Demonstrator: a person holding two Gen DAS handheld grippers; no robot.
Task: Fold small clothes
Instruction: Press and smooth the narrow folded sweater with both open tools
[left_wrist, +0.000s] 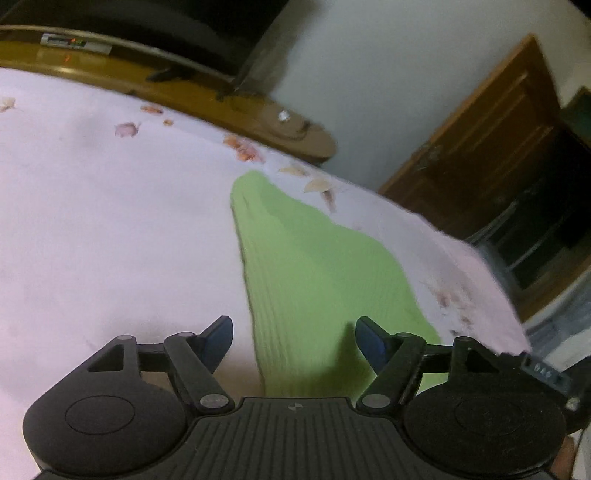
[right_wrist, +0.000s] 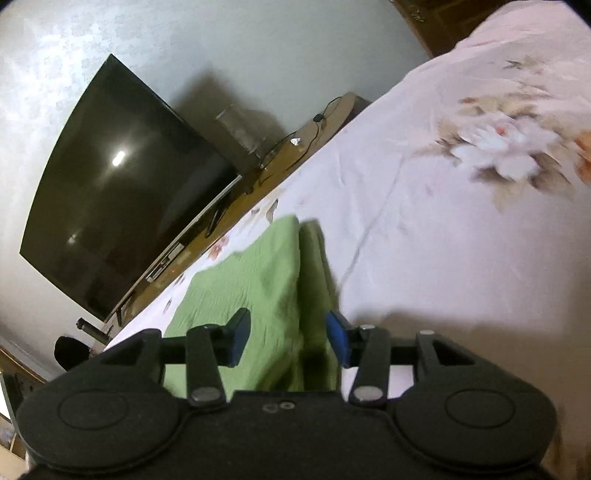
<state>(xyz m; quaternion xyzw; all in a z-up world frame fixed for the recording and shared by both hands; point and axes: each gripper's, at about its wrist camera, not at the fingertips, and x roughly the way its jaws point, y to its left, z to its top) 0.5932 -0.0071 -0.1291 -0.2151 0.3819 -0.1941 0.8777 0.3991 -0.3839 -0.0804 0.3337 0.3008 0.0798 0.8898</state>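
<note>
Green cloth (left_wrist: 317, 266) flat on floral bedsheet (left_wrist: 110, 221)

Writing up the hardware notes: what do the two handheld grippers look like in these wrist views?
Both look the same build. The left gripper and right gripper have matte black bodies with a ribbed centre plate, two round housings at the sides, black linkage bars with silver pivot pins, and blue pads on the fingertips. The left carries a small round black-and-white mark at centre. No cables or sleeves visible.
</note>
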